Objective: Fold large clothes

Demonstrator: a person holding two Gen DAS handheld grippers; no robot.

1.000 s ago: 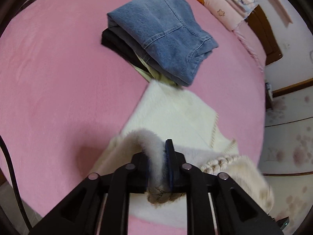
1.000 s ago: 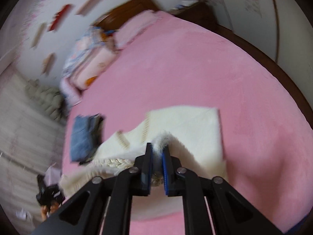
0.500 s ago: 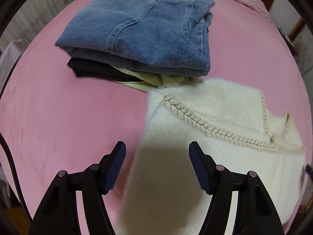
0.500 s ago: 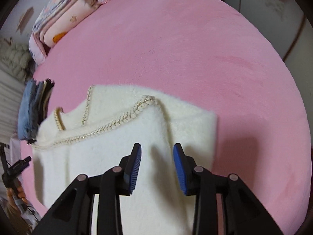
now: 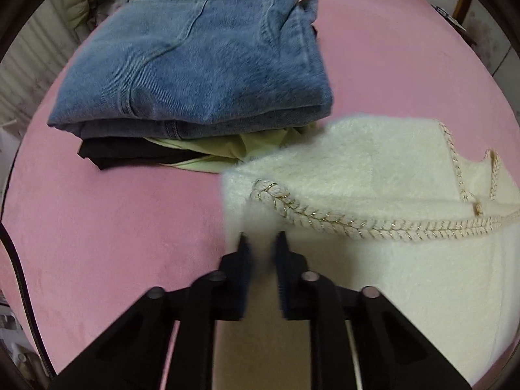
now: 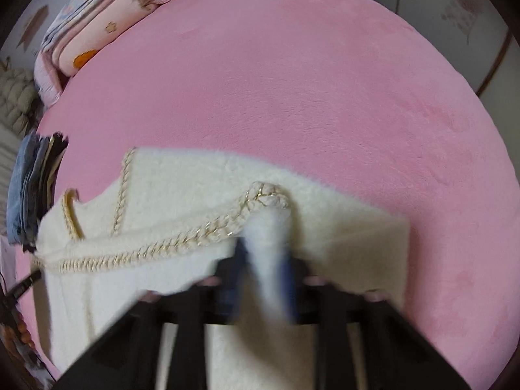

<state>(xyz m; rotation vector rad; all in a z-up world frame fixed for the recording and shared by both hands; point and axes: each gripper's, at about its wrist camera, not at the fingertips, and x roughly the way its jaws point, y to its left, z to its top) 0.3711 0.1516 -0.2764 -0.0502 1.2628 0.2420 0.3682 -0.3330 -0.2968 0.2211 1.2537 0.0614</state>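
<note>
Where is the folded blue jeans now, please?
In the left wrist view, the folded jeans lie on top of a small clothes pile on the pink bed, at upper left, just beyond the white fluffy sweater. The right wrist view shows them at the far left edge.

The left claw, having just closed, pinches a fold of the cream fuzzy sweater near its braided trim. Beside it on the pink bed sit folded jeans atop black and light-green garments.
</note>
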